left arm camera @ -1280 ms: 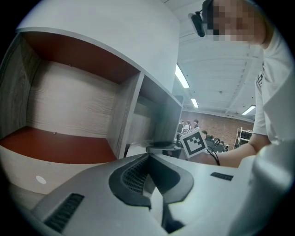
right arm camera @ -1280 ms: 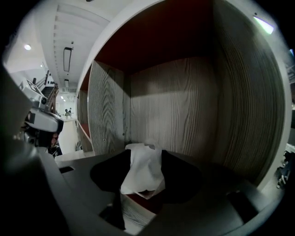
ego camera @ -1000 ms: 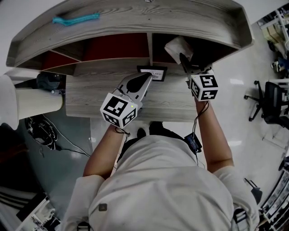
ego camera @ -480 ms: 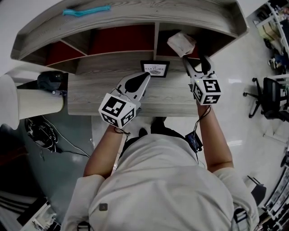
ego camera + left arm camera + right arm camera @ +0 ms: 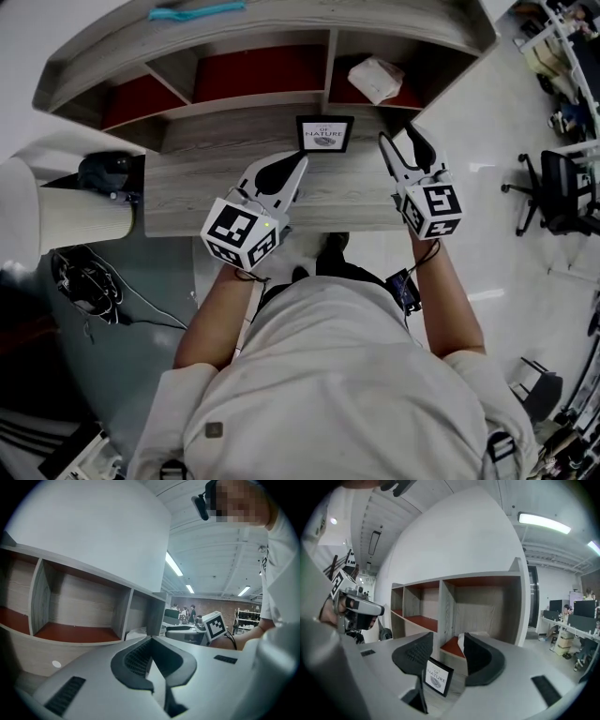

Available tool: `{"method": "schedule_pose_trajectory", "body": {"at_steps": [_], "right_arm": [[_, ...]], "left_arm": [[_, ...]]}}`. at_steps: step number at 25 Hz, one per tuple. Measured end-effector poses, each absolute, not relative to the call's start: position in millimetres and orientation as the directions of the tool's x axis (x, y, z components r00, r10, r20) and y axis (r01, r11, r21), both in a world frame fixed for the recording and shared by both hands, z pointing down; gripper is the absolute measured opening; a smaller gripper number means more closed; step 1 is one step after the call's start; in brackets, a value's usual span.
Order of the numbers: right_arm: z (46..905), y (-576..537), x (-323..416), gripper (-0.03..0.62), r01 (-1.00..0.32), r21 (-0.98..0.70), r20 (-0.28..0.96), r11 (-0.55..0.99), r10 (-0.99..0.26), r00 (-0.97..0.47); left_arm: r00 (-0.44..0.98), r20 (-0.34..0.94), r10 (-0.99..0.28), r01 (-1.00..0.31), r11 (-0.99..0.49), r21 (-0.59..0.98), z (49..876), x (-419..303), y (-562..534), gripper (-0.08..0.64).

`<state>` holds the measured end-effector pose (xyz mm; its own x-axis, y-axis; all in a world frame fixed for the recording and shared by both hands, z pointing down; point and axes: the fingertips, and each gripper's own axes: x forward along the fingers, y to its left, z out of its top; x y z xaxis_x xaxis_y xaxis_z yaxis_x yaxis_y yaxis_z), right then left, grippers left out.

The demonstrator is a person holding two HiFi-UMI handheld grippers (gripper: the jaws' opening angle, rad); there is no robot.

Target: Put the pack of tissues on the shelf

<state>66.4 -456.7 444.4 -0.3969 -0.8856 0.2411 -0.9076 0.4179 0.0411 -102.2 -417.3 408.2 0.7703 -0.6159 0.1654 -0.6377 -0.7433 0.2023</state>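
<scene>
The white pack of tissues (image 5: 375, 79) lies in the right-hand compartment of the wooden shelf (image 5: 246, 102), free of both grippers. In the right gripper view the pack (image 5: 461, 641) peeks out behind the right jaw. My right gripper (image 5: 403, 143) hangs over the desk in front of that compartment; its jaws stand apart, are closing, and have nothing between them (image 5: 447, 642). To its left, my left gripper (image 5: 298, 163) hovers over the desk with its tips together and holds nothing (image 5: 151, 641).
A small black-framed card (image 5: 325, 133) stands on the grey wood desk (image 5: 187, 199) between the grippers. A turquoise item (image 5: 197, 11) lies on the shelf top. A white cylinder (image 5: 66, 211) and cables (image 5: 89, 281) are at the left, an office chair (image 5: 562, 197) at the right.
My right gripper has pulled back out of the right compartment toward me, leaving the pack of tissues on the shelf. The left gripper has barely moved.
</scene>
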Motion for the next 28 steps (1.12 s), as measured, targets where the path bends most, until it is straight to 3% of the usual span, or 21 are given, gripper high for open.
{"method": "schedule_pose_trajectory", "body": {"at_steps": [10,28], "right_arm": [[418,-368,29,0.060,-0.881,0.043,0.219,0.471,-0.865,-0.452],[388,-256,-8,0.021,-0.856,0.080,0.128,0.511,-0.857,-0.500]], "left_arm": [[0.797,0.136,-0.589,-0.605,-0.772,0.196,389,-128,-352,0.015],[0.805,0.071,-0.589,-0.593,-0.794,0.137,352,-164,-260,0.015]]}}
